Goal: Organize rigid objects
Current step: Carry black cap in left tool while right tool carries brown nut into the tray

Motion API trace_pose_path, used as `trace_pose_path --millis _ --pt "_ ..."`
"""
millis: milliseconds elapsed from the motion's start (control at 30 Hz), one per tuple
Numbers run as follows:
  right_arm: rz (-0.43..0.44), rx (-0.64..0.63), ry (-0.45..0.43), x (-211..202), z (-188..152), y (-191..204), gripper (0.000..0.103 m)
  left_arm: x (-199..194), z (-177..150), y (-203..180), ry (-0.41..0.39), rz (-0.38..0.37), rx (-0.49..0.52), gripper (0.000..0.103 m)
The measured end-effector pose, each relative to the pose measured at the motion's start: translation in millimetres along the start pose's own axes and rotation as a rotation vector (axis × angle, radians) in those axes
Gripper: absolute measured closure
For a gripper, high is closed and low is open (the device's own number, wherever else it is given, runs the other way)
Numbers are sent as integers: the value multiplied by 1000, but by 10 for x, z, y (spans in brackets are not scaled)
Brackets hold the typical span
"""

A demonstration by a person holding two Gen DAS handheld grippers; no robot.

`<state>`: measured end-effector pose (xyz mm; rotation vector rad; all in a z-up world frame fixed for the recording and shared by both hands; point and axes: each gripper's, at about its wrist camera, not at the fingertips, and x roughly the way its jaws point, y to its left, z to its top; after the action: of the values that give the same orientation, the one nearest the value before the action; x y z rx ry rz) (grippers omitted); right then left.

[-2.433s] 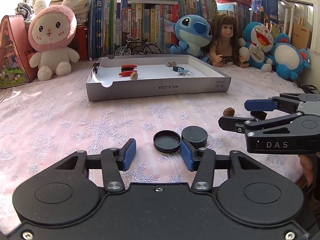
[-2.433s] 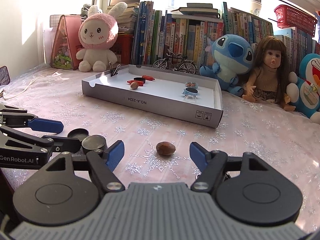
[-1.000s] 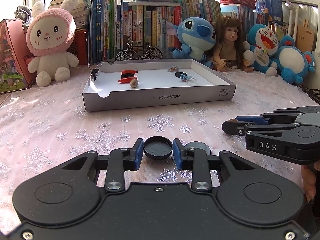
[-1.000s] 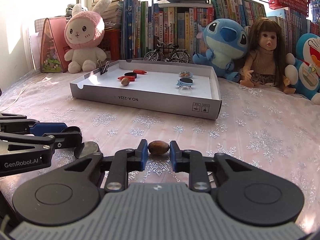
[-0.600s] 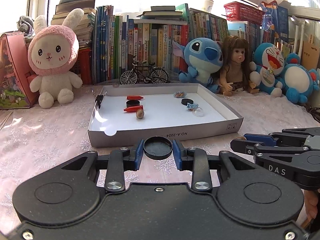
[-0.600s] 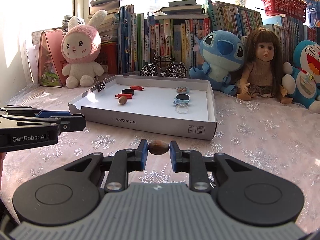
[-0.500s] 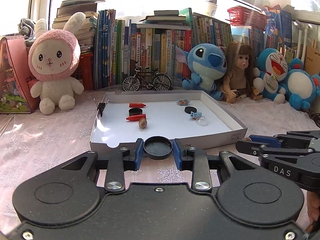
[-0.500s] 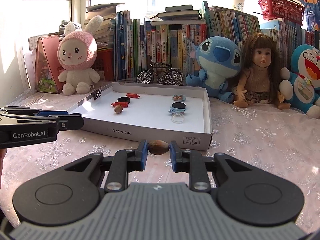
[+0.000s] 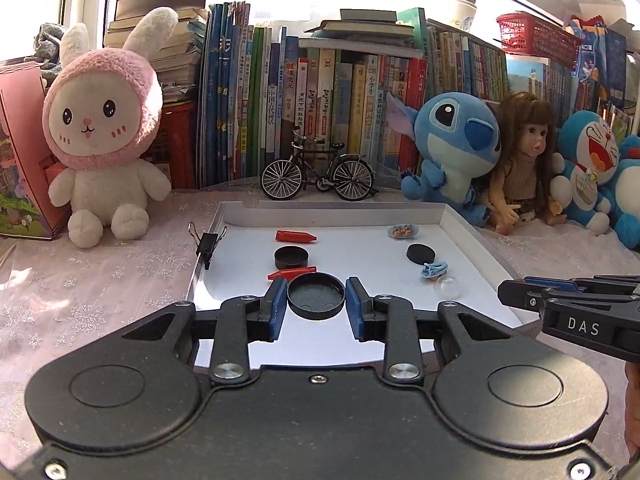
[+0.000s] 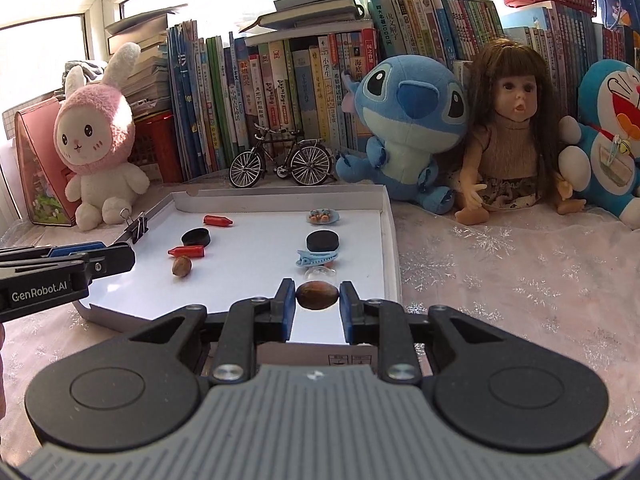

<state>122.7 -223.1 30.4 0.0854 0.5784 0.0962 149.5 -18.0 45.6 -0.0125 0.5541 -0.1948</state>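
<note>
Pink snowflake cloth (image 9: 100, 280) under a white tray (image 9: 460, 232), books and plush toys behind. Left gripper (image 9: 316, 304) pitched down over the tray's near edge, jaws clamped on a black cap (image 9: 316, 296). Right gripper (image 10: 318, 300) likewise tilted down, jaws closed on a brown nut (image 10: 317, 295). Only the right view shows a second nut (image 10: 182, 267) lying in the tray
</note>
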Motion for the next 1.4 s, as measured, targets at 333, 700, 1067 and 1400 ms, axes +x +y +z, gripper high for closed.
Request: trace_pose_path --millis 333,700,1067,1400 --pt "-13 59 99 438 52 -51 75 514 -23 90 91 35 -20 73" --pt "-44 39 127 580 6 -46 75 696 -78 143 126 56 -27 73" --pt "-56 15 136 617 16 -5 75 724 -85 118 126 71 -11 73" --pt "-48 26 141 607 21 -21 69 690 -82 132 128 64 -26 68"
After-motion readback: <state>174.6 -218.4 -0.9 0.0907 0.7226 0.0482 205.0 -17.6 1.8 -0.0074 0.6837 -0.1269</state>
